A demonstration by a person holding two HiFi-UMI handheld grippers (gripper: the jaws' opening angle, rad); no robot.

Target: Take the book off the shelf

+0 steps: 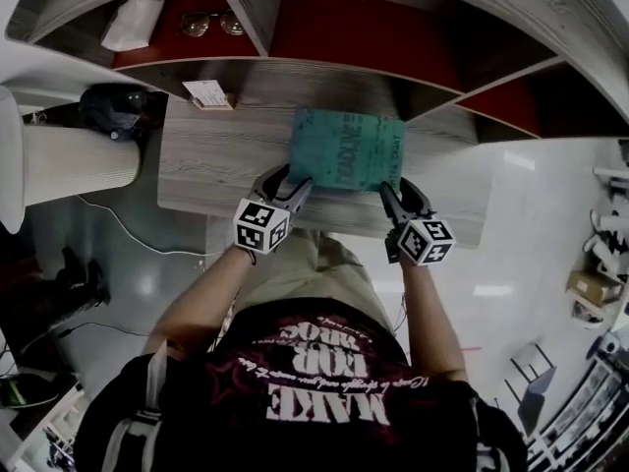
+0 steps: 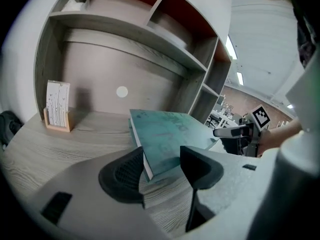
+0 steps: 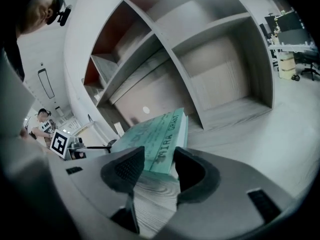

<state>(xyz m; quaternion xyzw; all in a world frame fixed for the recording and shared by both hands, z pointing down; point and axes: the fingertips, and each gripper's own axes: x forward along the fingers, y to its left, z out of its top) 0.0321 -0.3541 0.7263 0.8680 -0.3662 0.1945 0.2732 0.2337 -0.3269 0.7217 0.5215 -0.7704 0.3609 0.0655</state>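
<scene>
Head view: a teal book (image 1: 346, 150) sits cover-up over the grey wood worktop (image 1: 211, 165), in front of the shelf (image 1: 344, 37). The left tool (image 1: 295, 187) clamps its near-left corner and the right tool (image 1: 391, 197) its near-right corner. The cover print is too blurred to read.

Left gripper view: the left tool (image 2: 162, 155) is clenched on the book's (image 2: 167, 131) corner. The pale page edge shows; the underside is hidden.

Right gripper view: the right tool (image 3: 159, 159) grips the book (image 3: 155, 136) at its spine, lettered "MIRA GRANT". Contact with the worktop cannot be confirmed.

Wood-grain desk (image 1: 216, 170) bears a card stand (image 1: 207, 94) and a tilted teal book (image 1: 346, 148).
</scene>
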